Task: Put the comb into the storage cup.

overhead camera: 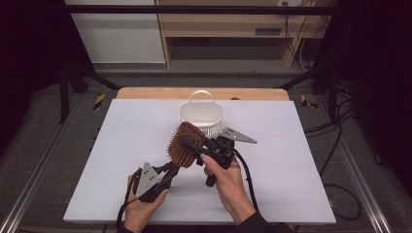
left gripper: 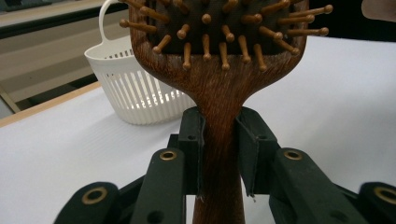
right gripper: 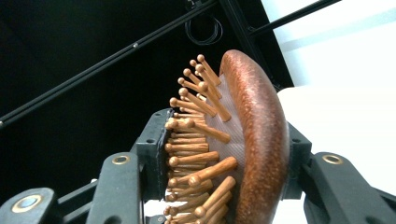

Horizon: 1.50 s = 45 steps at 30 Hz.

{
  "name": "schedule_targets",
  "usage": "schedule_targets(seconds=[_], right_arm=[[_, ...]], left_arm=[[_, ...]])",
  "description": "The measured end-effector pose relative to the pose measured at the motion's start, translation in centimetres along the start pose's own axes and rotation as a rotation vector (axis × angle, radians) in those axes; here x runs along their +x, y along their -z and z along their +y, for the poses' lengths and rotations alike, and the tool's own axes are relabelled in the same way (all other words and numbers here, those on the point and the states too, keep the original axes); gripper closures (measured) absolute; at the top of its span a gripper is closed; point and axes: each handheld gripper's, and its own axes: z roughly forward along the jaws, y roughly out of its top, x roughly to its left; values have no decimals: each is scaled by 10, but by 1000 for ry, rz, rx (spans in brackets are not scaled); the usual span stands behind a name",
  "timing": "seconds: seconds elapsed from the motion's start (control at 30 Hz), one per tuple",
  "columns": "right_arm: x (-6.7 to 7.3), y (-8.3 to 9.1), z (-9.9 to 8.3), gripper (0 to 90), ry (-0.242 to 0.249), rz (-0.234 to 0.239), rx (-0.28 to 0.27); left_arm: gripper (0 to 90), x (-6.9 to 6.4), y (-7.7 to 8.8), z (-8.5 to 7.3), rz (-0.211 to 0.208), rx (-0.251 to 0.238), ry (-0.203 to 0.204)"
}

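Now, from the high view, your brown wooden paddle hairbrush with wooden pins (overhead camera: 184, 144) hangs mid-frame above the white counter (overhead camera: 121, 145), just before the white slotted plastic basket (overhead camera: 201, 116). The left tongs (overhead camera: 170, 169) pinch its handle; the right tongs (overhead camera: 192, 144) clamp its head.

Left gripper view: both pads squeeze the narrow neck, a stiff, smooth, probably slippery hold.

Right gripper view: one pad presses pins, which may flex; the rim looks the firmer hold.

the hairbrush (left gripper: 219, 70) head is cut off at the top edge, its handle end at the bottom.
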Motion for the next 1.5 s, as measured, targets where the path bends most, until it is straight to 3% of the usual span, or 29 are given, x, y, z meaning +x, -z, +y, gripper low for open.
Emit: schedule_targets(seconds=[0.23, 0.47, 0.6, 0.77, 1.0, 1.17, 1.5], right_arm=[[9, -3, 6, 510, 38, -23, 10], [4, -4, 7, 515, 15, -36, 8], [-2, 0, 12, 514, -2, -49, -21], [-13, 10, 25, 511, -12, -84, -68], [-29, 28, 46, 508, -17, -128, -120], [-36, 38, 57, 506, -24, -155, -148], [-46, 43, 70, 502, -44, -200, -191]], left_arm=[[719, 1, 1, 0, 0, -28, 25], [702, 2, -1, -2, -1, -38, 51], [614, 3, -1, -3, -5, -47, 65], [446, 9, 2, -4, 27, -75, 87], [263, 31, 9, -13, 86, -72, 82], [120, 48, 11, -21, 161, -56, 143], [74, 56, 10, -27, 211, -42, 154]])
